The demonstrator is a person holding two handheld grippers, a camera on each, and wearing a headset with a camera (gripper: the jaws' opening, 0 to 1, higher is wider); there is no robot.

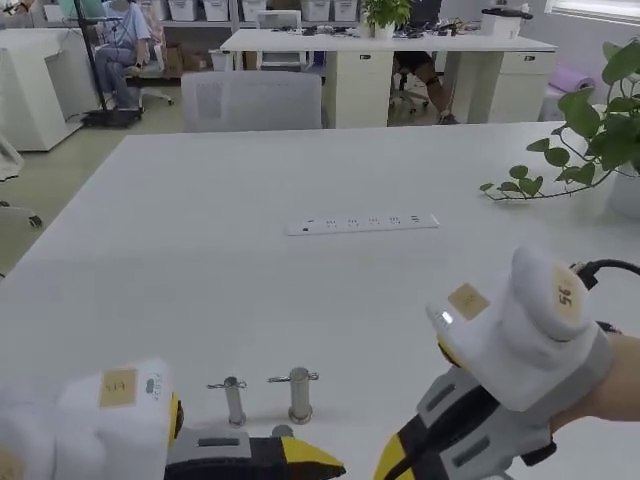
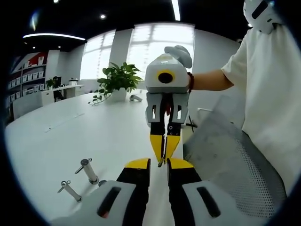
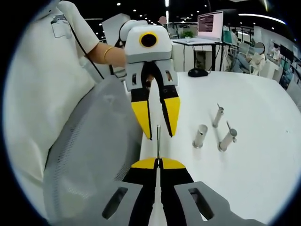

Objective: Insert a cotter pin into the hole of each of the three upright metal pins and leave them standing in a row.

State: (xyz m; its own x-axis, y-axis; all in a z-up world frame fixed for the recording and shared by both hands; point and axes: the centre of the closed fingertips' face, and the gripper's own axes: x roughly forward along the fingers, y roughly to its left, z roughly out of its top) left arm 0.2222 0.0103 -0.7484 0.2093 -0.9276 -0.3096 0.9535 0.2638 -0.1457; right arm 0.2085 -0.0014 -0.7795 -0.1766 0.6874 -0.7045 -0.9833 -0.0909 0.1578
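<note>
Now | white table (image 1: 300,290) | upright pins (image 1: 300,395) | power strip (image 1: 362,223) | plant (image 1: 590,140) | desks (image 1: 380,45) behind

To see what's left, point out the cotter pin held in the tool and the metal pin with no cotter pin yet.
cotter pin (image 3: 158,139), right gripper view, middle of its shaft.
bare pin (image 3: 201,136), right gripper view, middle of its barrel.

Three metal pins (image 1: 300,392) stand bunched near the front edge of the tabletop (image 1: 200,260). Beyond them the surface lies open to a power strip (image 1: 362,223); far right of them, a potted plant (image 1: 582,112) intrudes. On their near side, left tool (image 2: 159,163) and right tool (image 3: 158,163) meet tip to tip before a mesh chair back (image 2: 235,155).
</note>
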